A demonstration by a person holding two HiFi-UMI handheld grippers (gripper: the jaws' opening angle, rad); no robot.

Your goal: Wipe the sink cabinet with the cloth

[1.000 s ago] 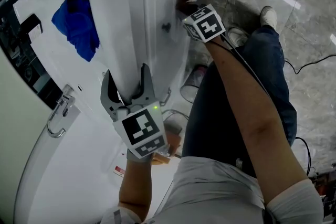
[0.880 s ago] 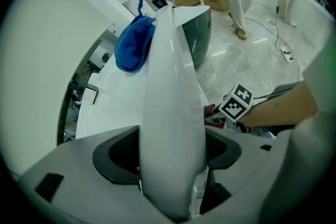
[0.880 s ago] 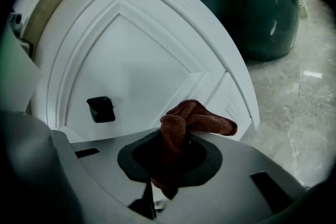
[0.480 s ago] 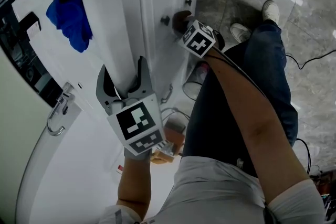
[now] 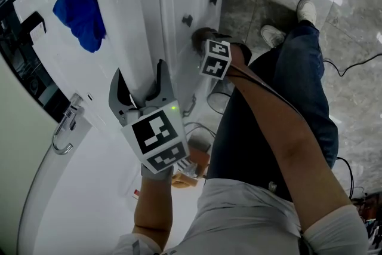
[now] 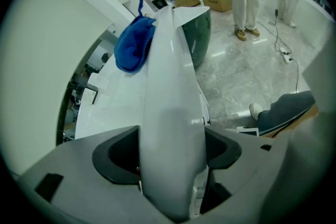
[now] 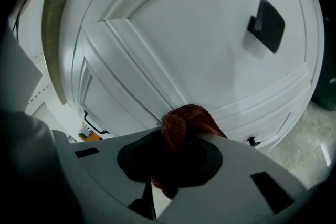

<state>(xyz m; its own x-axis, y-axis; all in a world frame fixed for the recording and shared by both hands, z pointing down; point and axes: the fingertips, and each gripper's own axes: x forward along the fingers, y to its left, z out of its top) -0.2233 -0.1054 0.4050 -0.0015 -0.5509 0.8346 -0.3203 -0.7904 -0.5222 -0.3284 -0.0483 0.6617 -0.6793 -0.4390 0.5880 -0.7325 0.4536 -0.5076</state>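
The white sink cabinet (image 5: 173, 3) has panelled doors with dark knobs (image 5: 187, 21). My right gripper (image 5: 203, 45) is shut on a brown cloth (image 5: 200, 37) and holds it against the door just below the knobs. In the right gripper view the cloth (image 7: 185, 122) bunches between the jaws against the door panel (image 7: 199, 44), with a knob (image 7: 266, 18) up to the right. My left gripper (image 5: 141, 77) straddles the white countertop rim (image 5: 122, 21). In the left gripper view the rim (image 6: 170, 128) fills the gap between the jaws of that gripper (image 6: 169, 150).
A blue cloth (image 5: 80, 9) lies on the counter top near the far end. A chrome tap (image 5: 62, 131) sits at the left. The person's legs and shoes (image 5: 304, 12) stand on the marble floor, with a black cable (image 5: 352, 68). A pale container (image 5: 218, 98) is by the cabinet foot.
My right gripper has slid the brown cloth down the cabinet door, from near its top to below the knobs. The left gripper has stayed on the countertop rim.
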